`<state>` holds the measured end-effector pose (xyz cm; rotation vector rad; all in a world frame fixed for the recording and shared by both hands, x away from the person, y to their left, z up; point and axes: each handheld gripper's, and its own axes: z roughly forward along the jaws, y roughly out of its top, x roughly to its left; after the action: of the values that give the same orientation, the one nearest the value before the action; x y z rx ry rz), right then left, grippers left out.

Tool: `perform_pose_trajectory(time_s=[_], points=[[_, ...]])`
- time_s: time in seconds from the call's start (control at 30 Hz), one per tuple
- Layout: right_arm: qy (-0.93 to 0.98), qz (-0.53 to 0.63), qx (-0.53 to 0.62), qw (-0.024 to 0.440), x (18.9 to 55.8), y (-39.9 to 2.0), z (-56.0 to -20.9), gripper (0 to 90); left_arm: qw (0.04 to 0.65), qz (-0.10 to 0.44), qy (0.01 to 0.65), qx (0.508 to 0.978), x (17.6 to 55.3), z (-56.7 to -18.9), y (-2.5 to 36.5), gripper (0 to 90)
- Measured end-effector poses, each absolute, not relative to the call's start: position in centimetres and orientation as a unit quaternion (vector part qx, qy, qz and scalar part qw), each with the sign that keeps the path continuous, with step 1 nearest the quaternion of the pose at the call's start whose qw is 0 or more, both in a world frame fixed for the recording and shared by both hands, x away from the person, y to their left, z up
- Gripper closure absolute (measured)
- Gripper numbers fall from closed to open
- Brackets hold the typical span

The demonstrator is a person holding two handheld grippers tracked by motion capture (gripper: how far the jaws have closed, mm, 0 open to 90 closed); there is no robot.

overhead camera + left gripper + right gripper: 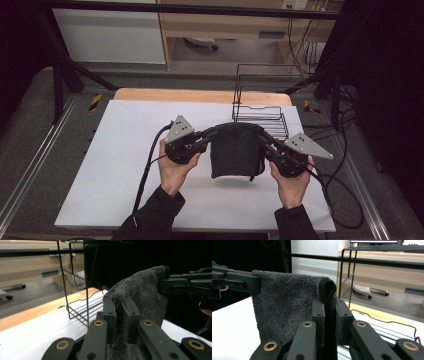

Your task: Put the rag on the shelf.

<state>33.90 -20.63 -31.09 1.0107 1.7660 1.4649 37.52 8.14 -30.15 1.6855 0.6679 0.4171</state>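
In the high view, a dark towel [235, 150] is being held up between the left tool [212, 134] and the right tool [263, 137], one top corner to each, so that it is hanging flat above the white surface [125, 165]; a black wire rack [260, 115] is standing just beyond the right tool. In the left gripper view, the left tool [119, 322] is being kept clenched on the towel's [142, 292] near corner, the pile being bunched between the jaws, while the far corner is being gripped ahead by the other tool; the rack [80, 307] is seen off to this tool's left. In the right gripper view, the right tool [329, 322] is likewise being kept clenched on a folded edge of the towel [284, 307], the cloth being stretched away to this tool's left. The towel is being judged soft, limp and light, unlikely to slip from its plush pile; the corners or the top hem are being judged the best places to be taken, since elsewhere it would be sagging and folding.
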Motion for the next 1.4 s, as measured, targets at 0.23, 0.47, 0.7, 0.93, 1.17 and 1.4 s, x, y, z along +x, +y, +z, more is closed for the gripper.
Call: perform_pose_trajectory(time_s=[0.23,0.47,0.7,0.93,1.17,1.4], points=[[0.651,0.561,0.384,0.337,33.7,-21.3,-29.9,80.6,0.611,0.189,0.280,0.715,38.2,-29.0,7.0,82.3],[0.625,0.576,0.387,0.359,33.6,-22.0,-28.6,80.6,0.630,0.192,0.274,0.701,38.8,-27.6,5.9,82.3],[0.604,0.584,0.391,0.377,33.8,-22.7,-27.8,80.6,0.644,0.196,0.270,0.689,39.6,-26.6,4.8,82.3],[0.583,0.589,0.392,0.399,34.3,-23.0,-26.6,80.6,0.656,0.205,0.265,0.676,40.4,-25.3,3.9,82.3],[0.563,0.596,0.391,0.418,34.9,-23.5,-25.3,80.6,0.668,0.213,0.259,0.665,41.2,-23.8,3.1,82.3],[0.547,0.603,0.388,0.432,35.5,-24.0,-23.8,80.7,0.680,0.215,0.254,0.653,42.0,-22.2,2.4,82.3]])
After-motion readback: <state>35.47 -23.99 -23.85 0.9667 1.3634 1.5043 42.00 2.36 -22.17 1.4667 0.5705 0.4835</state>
